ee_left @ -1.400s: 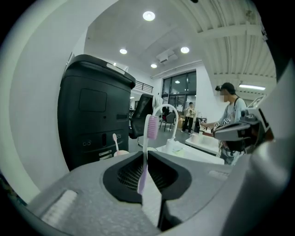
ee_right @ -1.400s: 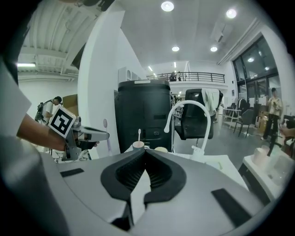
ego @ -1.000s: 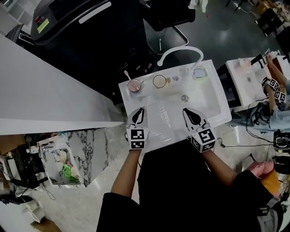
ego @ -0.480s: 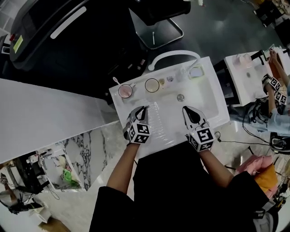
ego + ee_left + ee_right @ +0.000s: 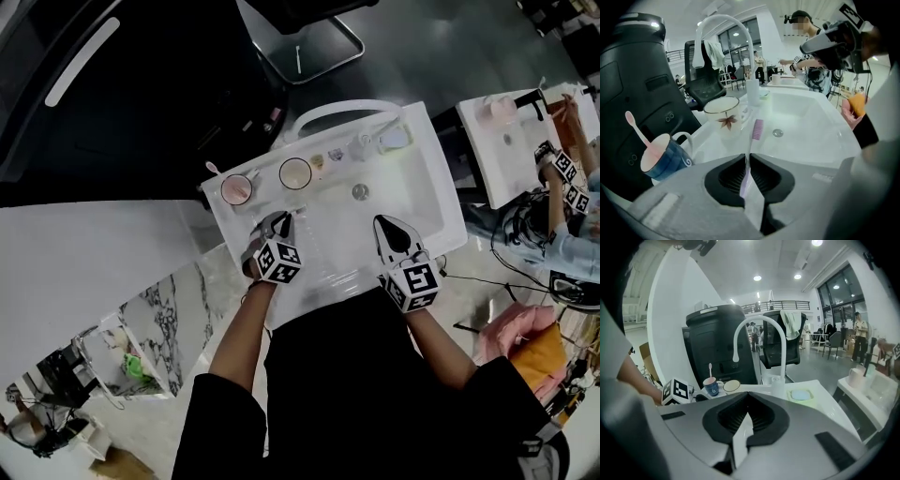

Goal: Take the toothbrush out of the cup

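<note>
My left gripper (image 5: pixel 746 161) is shut on the clear handle of a toothbrush (image 5: pixel 757 129) whose purple head sticks out ahead, over the white sink (image 5: pixel 811 117). In the head view that gripper (image 5: pixel 278 223) hangs over the sink's left part, just in front of the blue cup (image 5: pixel 235 188). The blue cup (image 5: pixel 663 161) stands on the left rim with a pink toothbrush (image 5: pixel 635 126) upright in it. My right gripper (image 5: pixel 389 225) is over the basin's right side; its jaws (image 5: pixel 747 416) are shut with nothing between them.
A white cup with a leaf print (image 5: pixel 723 112) stands beside the blue cup. A curved white faucet (image 5: pixel 347 108) arches over the back rim, with small bottles and a soap dish (image 5: pixel 800 394) near it. The drain (image 5: pixel 360 191) lies mid-basin. Another person works at a second sink (image 5: pixel 506 141) to the right.
My left gripper has sunk toward the sink's left side and rolled, its marker cube now tilted. The right gripper shifted a little. The head view itself has swung.
</note>
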Motion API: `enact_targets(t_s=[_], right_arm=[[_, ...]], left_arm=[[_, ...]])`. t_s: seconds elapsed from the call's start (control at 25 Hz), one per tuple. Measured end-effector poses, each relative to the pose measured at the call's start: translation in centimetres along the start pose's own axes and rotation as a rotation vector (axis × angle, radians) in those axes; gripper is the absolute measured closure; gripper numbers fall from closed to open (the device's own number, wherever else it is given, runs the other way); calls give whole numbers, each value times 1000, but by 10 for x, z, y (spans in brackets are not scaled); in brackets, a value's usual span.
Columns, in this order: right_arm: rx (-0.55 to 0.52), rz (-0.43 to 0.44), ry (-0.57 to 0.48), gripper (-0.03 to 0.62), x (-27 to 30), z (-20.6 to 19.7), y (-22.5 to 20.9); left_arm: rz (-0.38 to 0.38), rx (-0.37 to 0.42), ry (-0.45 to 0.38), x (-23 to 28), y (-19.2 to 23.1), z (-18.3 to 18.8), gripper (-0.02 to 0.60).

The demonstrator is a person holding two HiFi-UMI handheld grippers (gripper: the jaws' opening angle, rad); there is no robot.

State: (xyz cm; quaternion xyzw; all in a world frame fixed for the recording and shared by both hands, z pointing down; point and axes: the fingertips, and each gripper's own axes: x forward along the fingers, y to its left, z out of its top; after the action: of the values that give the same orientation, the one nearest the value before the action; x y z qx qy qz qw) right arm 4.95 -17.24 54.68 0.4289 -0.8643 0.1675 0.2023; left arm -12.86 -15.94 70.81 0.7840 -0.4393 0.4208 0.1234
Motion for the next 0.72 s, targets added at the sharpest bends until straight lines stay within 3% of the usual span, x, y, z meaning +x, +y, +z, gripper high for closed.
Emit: enact_targets(t_s=[0.24,0.48,0.72], right_arm=[[19,-13,20,595,5,-8,-10],[28,-17,28,595,9,-9,-16],[21,-15,35,595,12,-14,-19]], left_arm=[[-35,25,48,27,-6,-13,540],[-97,156,81,39,-20,-22,540],[-124,240,122,47,-28,-31,539]])
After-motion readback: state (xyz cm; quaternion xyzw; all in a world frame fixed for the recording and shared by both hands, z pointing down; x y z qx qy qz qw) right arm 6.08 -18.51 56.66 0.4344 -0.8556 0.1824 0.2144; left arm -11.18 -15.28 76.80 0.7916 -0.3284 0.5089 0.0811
